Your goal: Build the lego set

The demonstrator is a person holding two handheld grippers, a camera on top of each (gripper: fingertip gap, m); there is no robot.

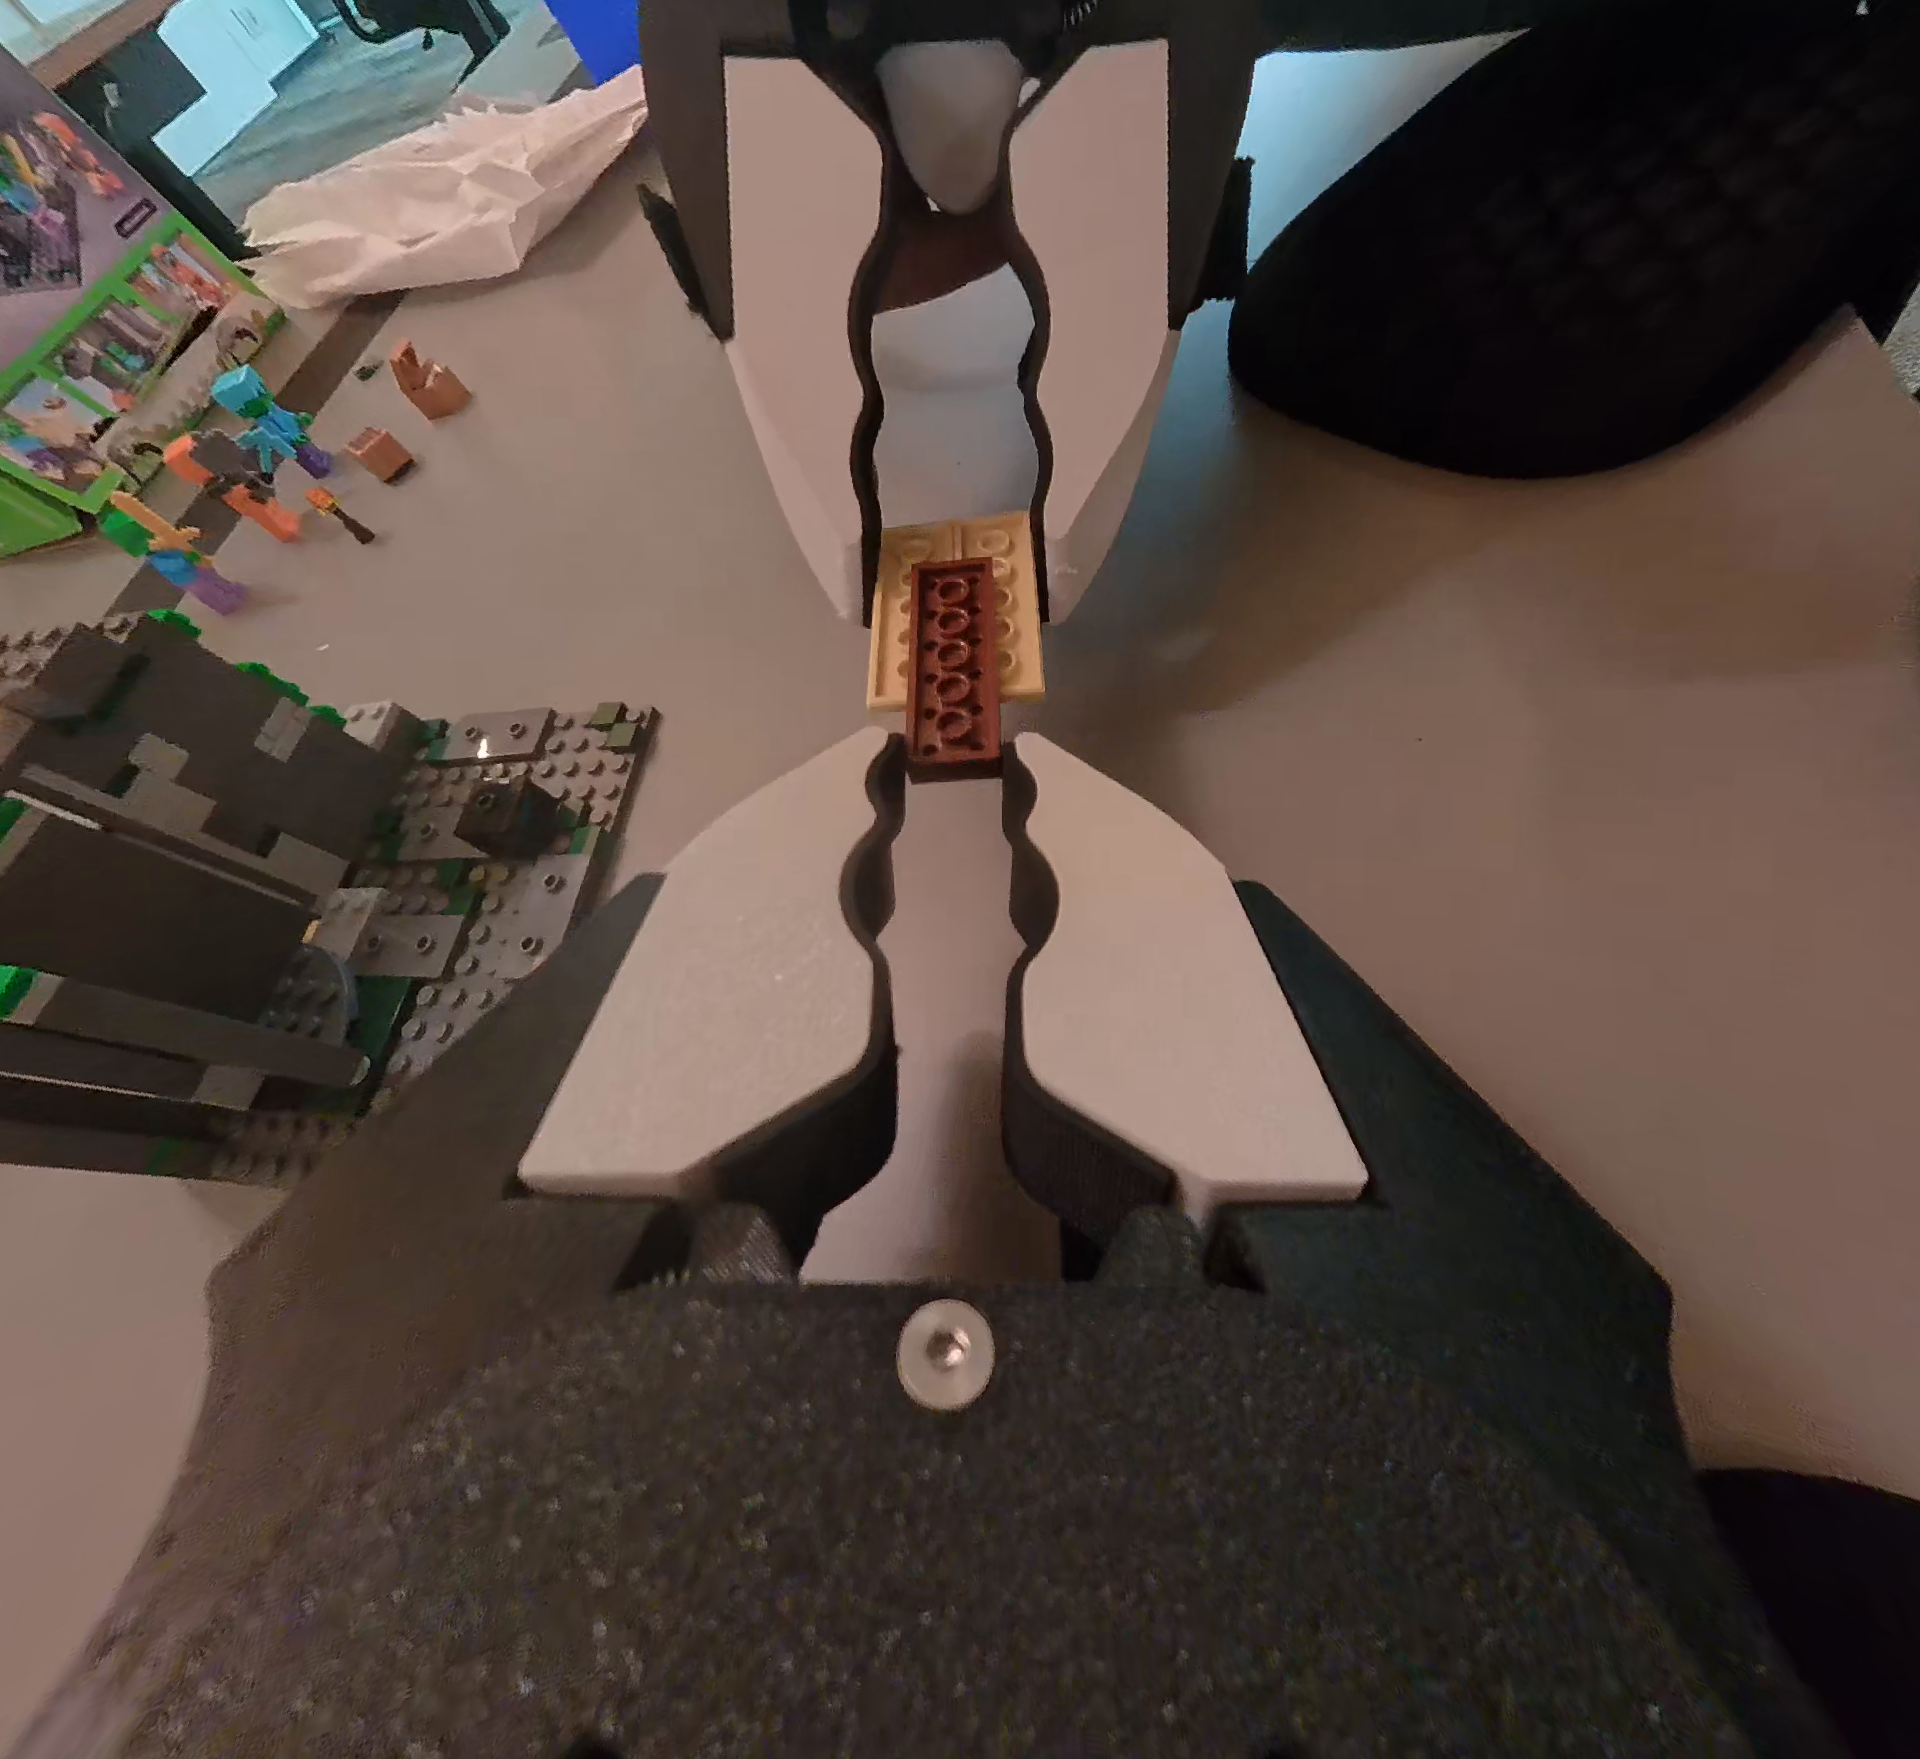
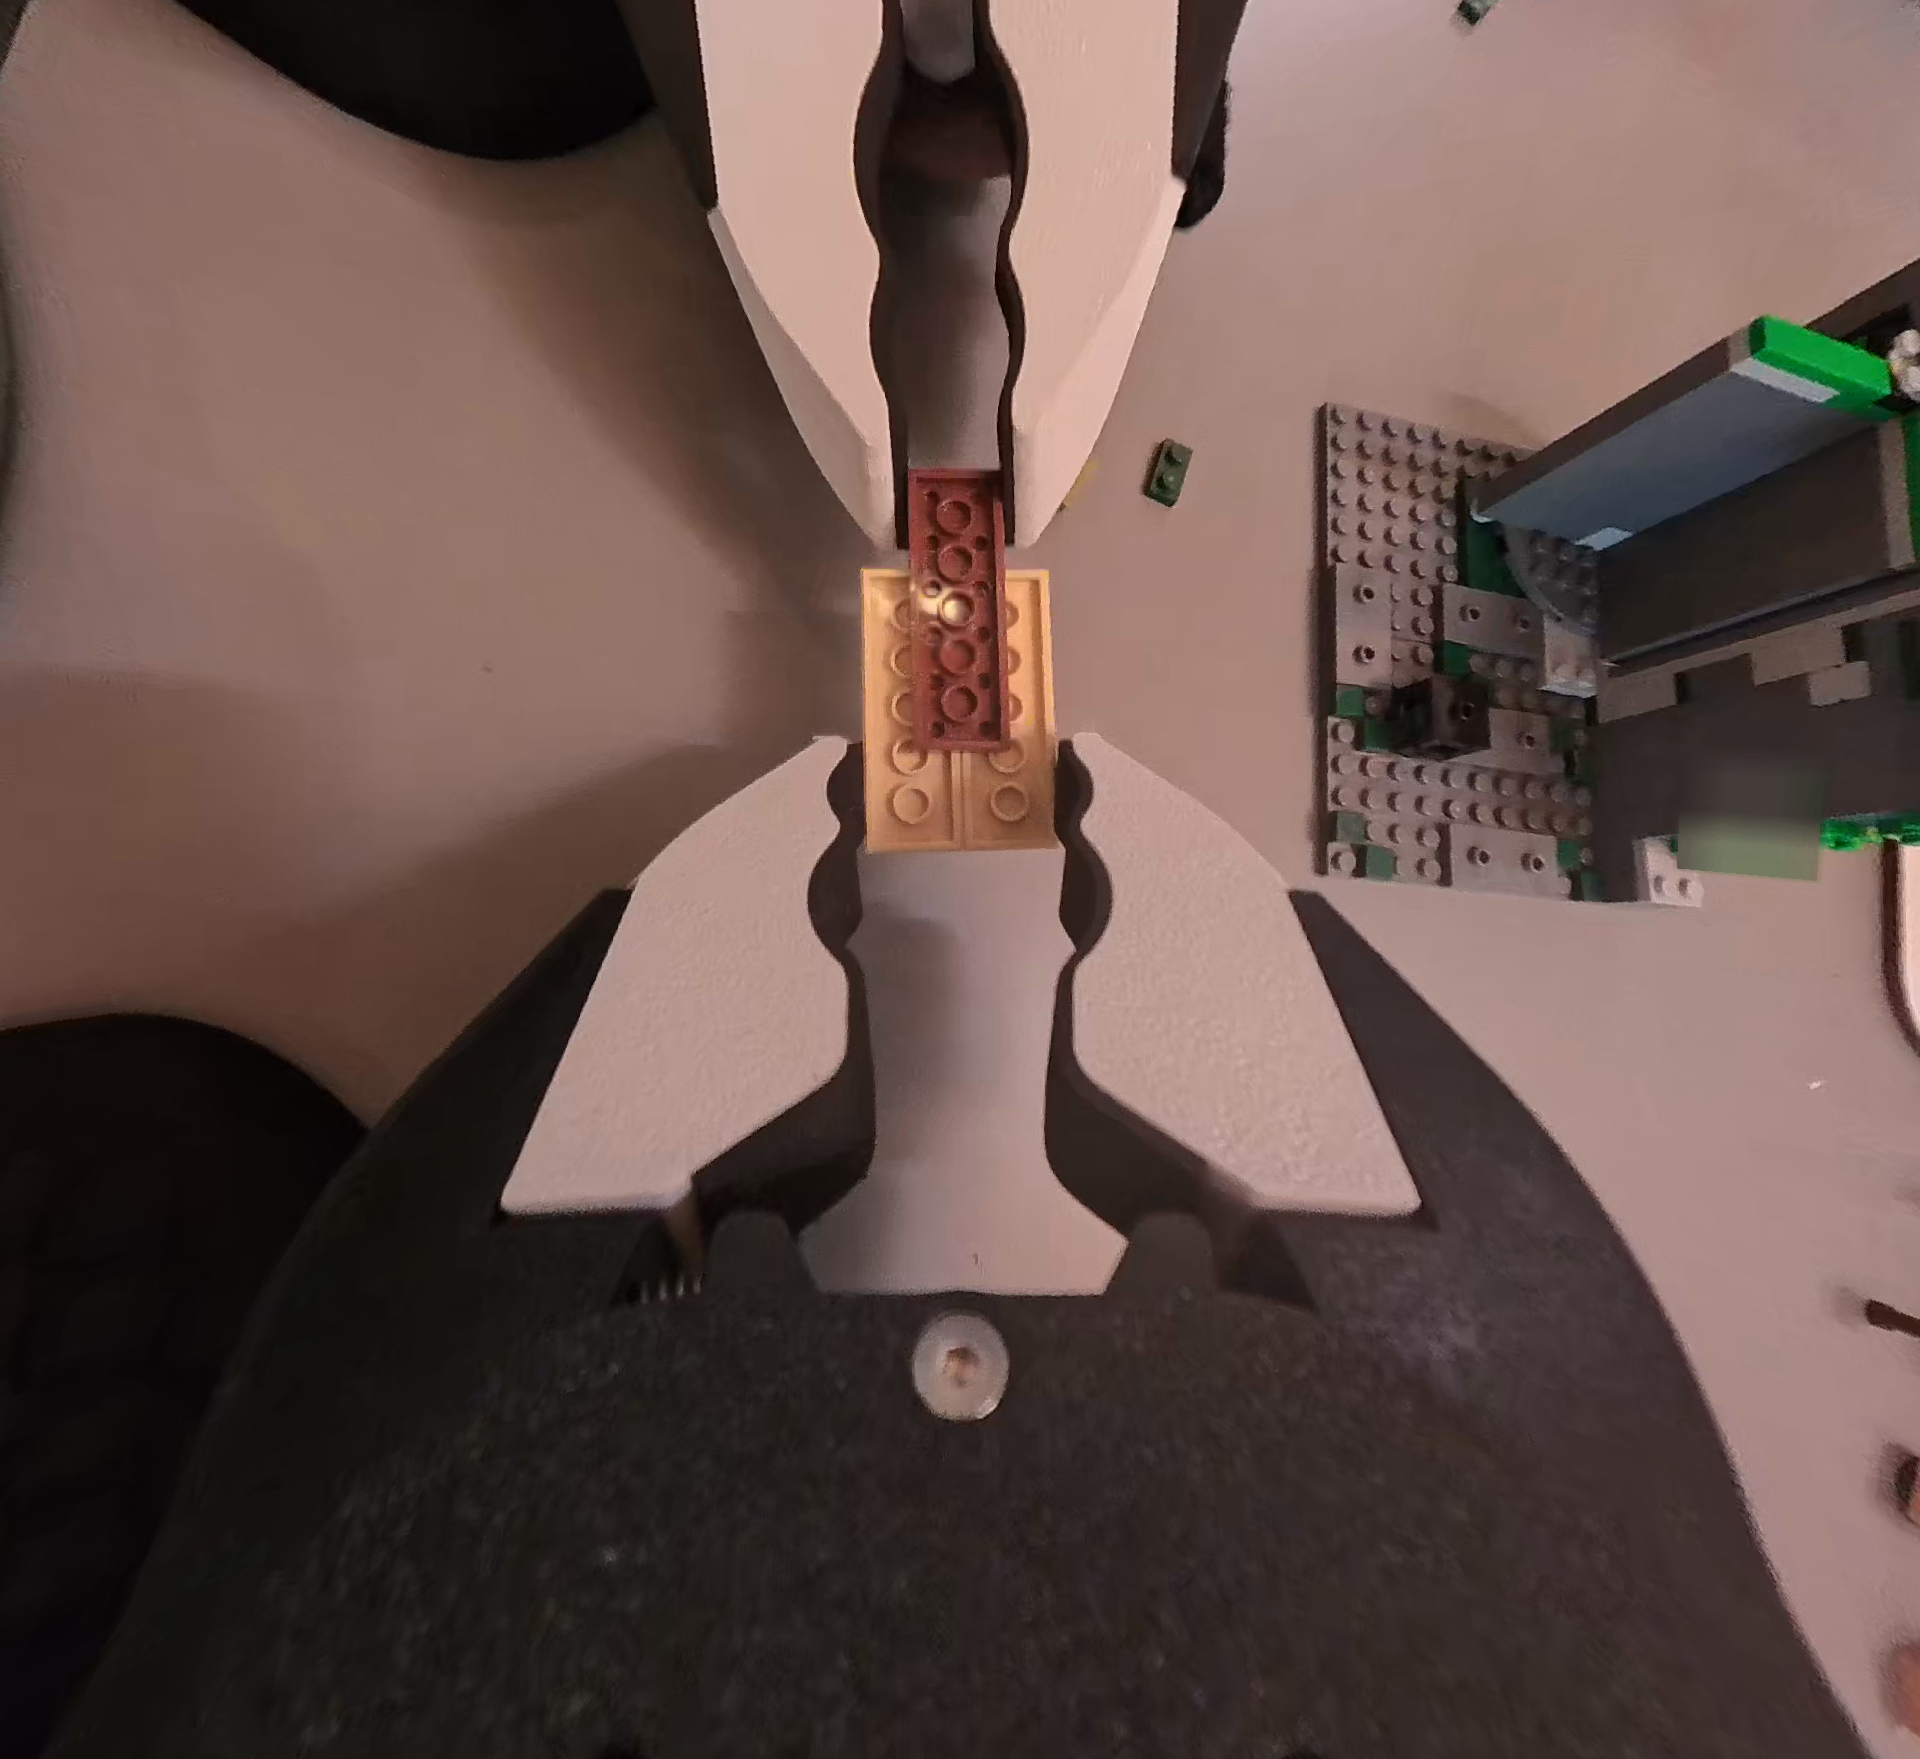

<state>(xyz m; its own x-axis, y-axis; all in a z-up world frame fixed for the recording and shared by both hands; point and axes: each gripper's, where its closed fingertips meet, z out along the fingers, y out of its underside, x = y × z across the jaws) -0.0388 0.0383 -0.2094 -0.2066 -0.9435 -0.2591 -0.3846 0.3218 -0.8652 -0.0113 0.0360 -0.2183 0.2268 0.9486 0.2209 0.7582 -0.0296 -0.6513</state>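
Left wrist view puts our left gripper [image 1: 954, 753] at the bottom centre of the frame, its two white fingers closed on the near end of a reddish-brown plate [image 1: 954, 675], which lies underside up along the middle of a tan plate [image 1: 956, 613], also underside up. From the top of the same frame the right gripper [image 1: 956, 566] reaches toward us, its jaws clamped on the far end of the tan plate, so the two tools meet tip to tip over the grey table [image 1: 1455, 826]. At the lower left of that frame we see the partly built model [image 1: 260, 899] on its grey studded baseplate, and above it, along the left edge, several small figures [image 1: 239, 473], two loose brown pieces [image 1: 405, 416], the set's box [image 1: 94, 327] and crumpled white paper bags [image 1: 447, 192]. In the right wrist view the arrangement is mirrored (same pair of plates, seen from the opposite end): the tan plate sits between the right gripper's fingertips at the centre, the brown plate runs up to the left gripper near the top, and the model stands at the right edge, with a small green piece [image 2: 1169, 471] lying alone on the table between it and the grippers.
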